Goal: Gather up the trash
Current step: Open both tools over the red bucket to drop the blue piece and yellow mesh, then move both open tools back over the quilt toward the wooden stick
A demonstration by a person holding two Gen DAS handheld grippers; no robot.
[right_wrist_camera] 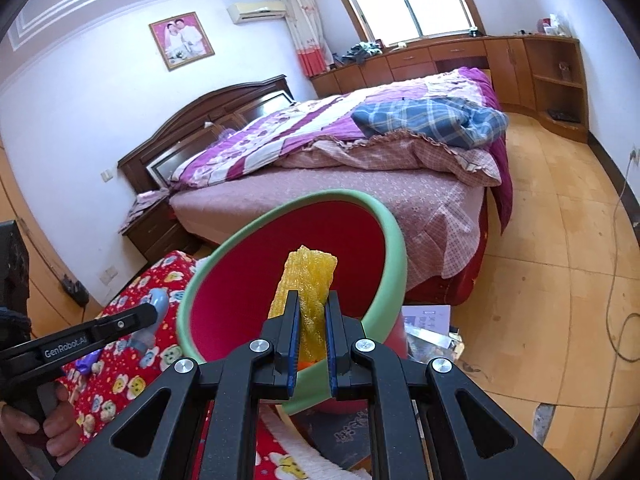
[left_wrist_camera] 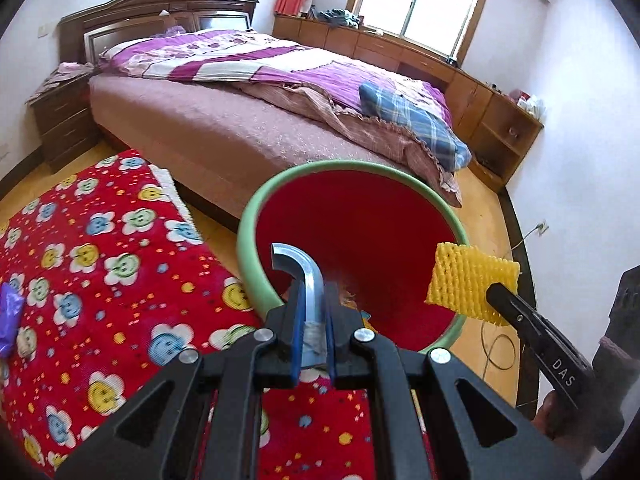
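Observation:
A red bin with a green rim (left_wrist_camera: 256, 216) (right_wrist_camera: 394, 248) is tilted toward me beside the bed. My left gripper (left_wrist_camera: 312, 300) is shut on a light blue curved plastic piece (left_wrist_camera: 296, 264), held at the bin's near rim; it also shows in the right wrist view (right_wrist_camera: 160, 304). My right gripper (right_wrist_camera: 313, 308) is shut on a yellow foam net (right_wrist_camera: 308, 276) (left_wrist_camera: 468, 284), held in front of the bin's mouth at its right side. A purple scrap (left_wrist_camera: 10, 316) lies on the red flowered cloth (left_wrist_camera: 100, 264).
A bed (left_wrist_camera: 224, 128) with purple bedding stands behind the bin. A wooden nightstand (left_wrist_camera: 64, 120) is at the left, low cabinets (left_wrist_camera: 424, 60) under the window. Papers (right_wrist_camera: 428, 320) lie on the tiled floor (right_wrist_camera: 540, 280). A cable (right_wrist_camera: 616, 280) runs along the right wall.

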